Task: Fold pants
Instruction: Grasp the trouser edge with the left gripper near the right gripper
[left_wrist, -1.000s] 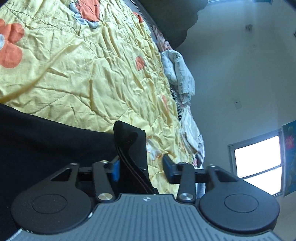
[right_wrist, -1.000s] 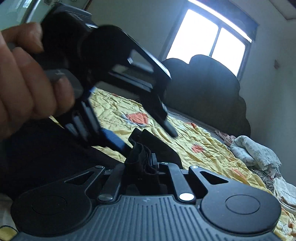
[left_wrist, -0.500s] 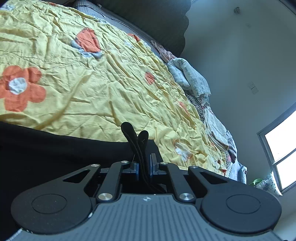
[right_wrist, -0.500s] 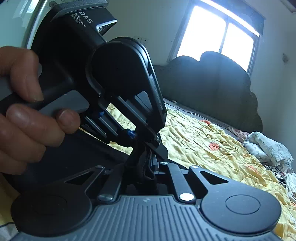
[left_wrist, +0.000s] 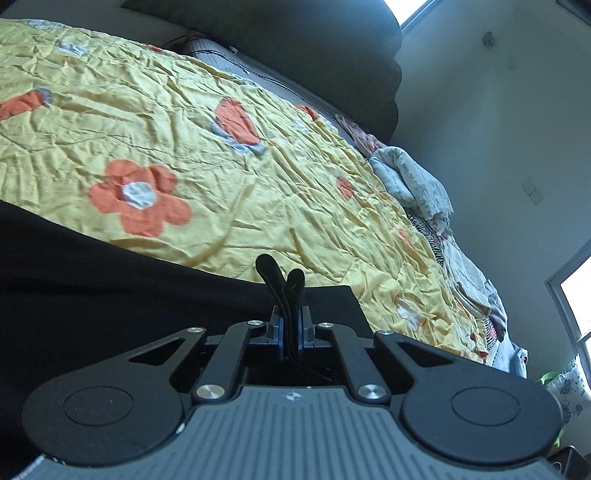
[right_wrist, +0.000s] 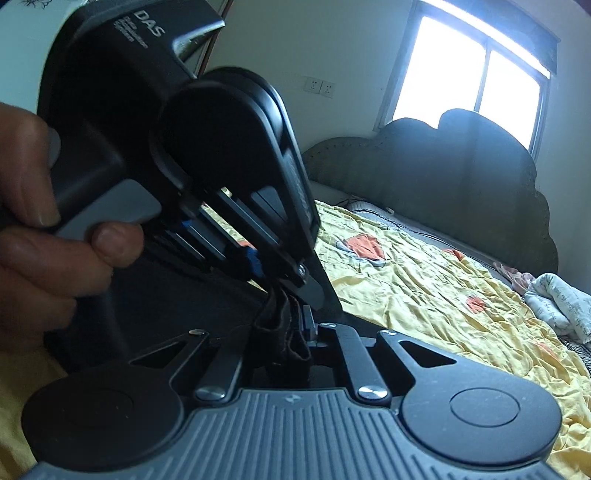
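Both tongs pinch the black pants: the left tongs (left_wrist: 290, 328), low centre of its frame, and the right tongs (right_wrist: 291, 332) clamp bunched edges side by side, likely matching corners. The pants (left_wrist: 110, 295) lie on the bed (left_wrist: 258, 192).

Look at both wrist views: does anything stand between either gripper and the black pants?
Nothing visible does. The left gripper is shut on a fold of the black pants, and the right gripper is shut on bunched pants fabric, close beside it.
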